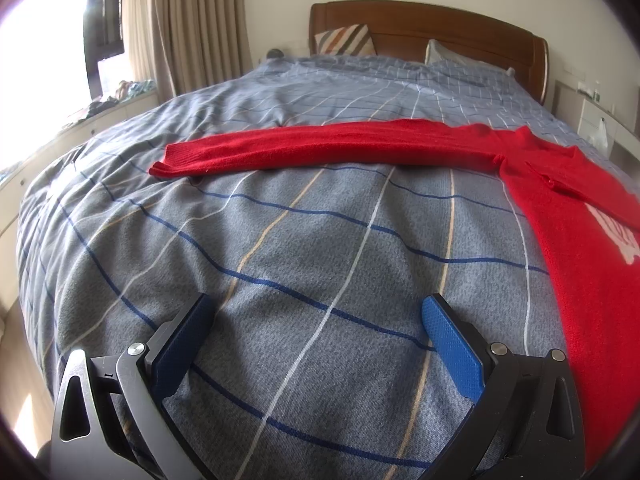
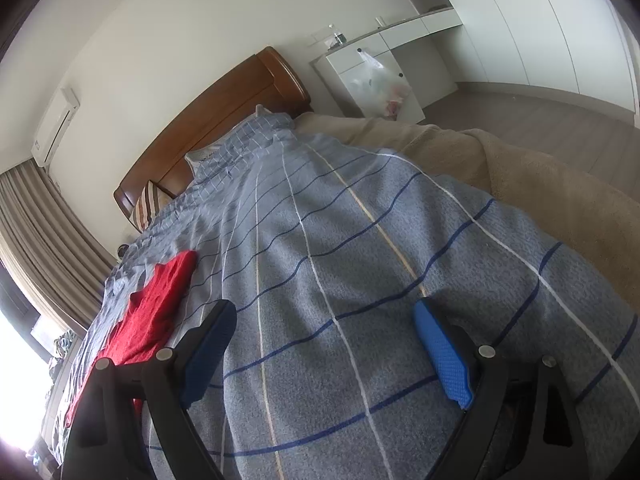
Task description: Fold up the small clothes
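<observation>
A red knit sweater (image 1: pixel 568 216) lies flat on the blue-grey checked bed cover (image 1: pixel 320 240). One long sleeve (image 1: pixel 304 148) stretches out to the left across the bed. A white print shows on its body at the right edge. My left gripper (image 1: pixel 316 308) is open and empty above the bare cover, in front of the sleeve and left of the sweater's body. In the right wrist view the sweater (image 2: pixel 152 312) lies at the far left, partly behind the left finger. My right gripper (image 2: pixel 324 316) is open and empty over the cover (image 2: pixel 360 260), to the right of the sweater.
A wooden headboard (image 1: pixel 440 28) and pillows (image 1: pixel 346 38) stand at the far end. Curtains and a bright window are on the left (image 1: pixel 192 20). A beige blanket (image 2: pixel 540 184) hangs on the bed's right side, with a white cabinet and plastic bag (image 2: pixel 380 84) beyond.
</observation>
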`<state>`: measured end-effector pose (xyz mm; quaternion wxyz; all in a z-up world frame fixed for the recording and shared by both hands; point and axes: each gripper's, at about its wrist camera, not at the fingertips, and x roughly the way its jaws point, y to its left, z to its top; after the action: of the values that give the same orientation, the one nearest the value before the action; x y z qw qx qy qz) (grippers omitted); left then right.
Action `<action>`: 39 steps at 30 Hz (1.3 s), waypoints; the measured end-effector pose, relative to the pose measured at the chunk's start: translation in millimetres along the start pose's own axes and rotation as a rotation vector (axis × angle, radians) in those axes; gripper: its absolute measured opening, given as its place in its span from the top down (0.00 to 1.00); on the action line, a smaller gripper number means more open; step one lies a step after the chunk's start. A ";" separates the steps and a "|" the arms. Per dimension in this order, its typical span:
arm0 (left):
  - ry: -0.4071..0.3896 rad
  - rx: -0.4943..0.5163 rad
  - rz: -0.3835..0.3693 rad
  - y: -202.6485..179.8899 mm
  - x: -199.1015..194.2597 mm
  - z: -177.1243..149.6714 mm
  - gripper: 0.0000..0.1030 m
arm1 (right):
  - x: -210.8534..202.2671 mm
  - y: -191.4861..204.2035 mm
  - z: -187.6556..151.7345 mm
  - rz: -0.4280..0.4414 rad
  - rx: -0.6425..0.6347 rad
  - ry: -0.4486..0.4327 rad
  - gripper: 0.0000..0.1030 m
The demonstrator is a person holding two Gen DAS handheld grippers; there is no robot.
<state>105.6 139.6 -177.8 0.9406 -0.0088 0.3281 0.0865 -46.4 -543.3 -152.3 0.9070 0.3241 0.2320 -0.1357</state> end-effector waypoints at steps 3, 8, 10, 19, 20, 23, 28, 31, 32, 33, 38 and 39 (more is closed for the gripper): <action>0.000 0.000 0.000 0.1 0.0 0.1 0.00 | 0.4 0.2 0.2 0.000 0.000 0.000 0.13; 0.002 0.000 -0.001 0.3 0.2 0.3 0.00 | -0.2 0.1 0.0 0.000 0.000 0.000 0.13; 0.002 0.001 -0.001 0.4 0.2 0.5 0.00 | -0.2 0.1 0.0 0.000 0.000 0.000 0.13; 0.025 0.010 -0.013 0.2 2.3 -1.3 0.00 | 0.1 0.2 0.0 0.000 0.000 0.000 0.13; 0.029 0.011 -0.016 0.2 2.2 -1.3 0.00 | 0.0 0.1 -0.1 0.000 0.000 0.000 0.13; 0.036 0.013 -0.021 0.5 1.3 0.0 0.00 | -0.2 -0.1 -0.2 0.000 0.000 0.000 0.13; 0.039 0.015 -0.022 0.4 0.2 0.4 0.00 | 0.4 0.1 -0.2 0.000 0.000 0.000 0.13; 0.039 0.015 -0.022 0.5 0.2 1.0 0.00 | 0.5 0.1 -0.2 0.000 0.000 0.000 0.13; 0.042 0.016 -0.023 0.2 -0.5 0.8 0.00 | 0.2 -0.2 -0.3 0.000 0.000 0.000 0.13; 0.047 0.017 -0.024 0.3 -0.8 1.6 0.00 | 0.6 0.1 -0.2 0.000 0.000 0.000 0.13; 0.115 0.000 -0.131 7.8 -14.2 21.2 0.01 | 0.6 0.0 -0.3 0.000 0.000 0.001 0.13; 0.110 -0.025 -0.161 13.9 -20.2 26.9 0.01 | 0.8 0.1 -0.4 0.001 0.001 0.001 0.13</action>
<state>104.3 152.1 -143.6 0.9249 -0.0516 0.3763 0.0143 -45.8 -543.1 -152.9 0.9069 0.3245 0.2322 -0.1353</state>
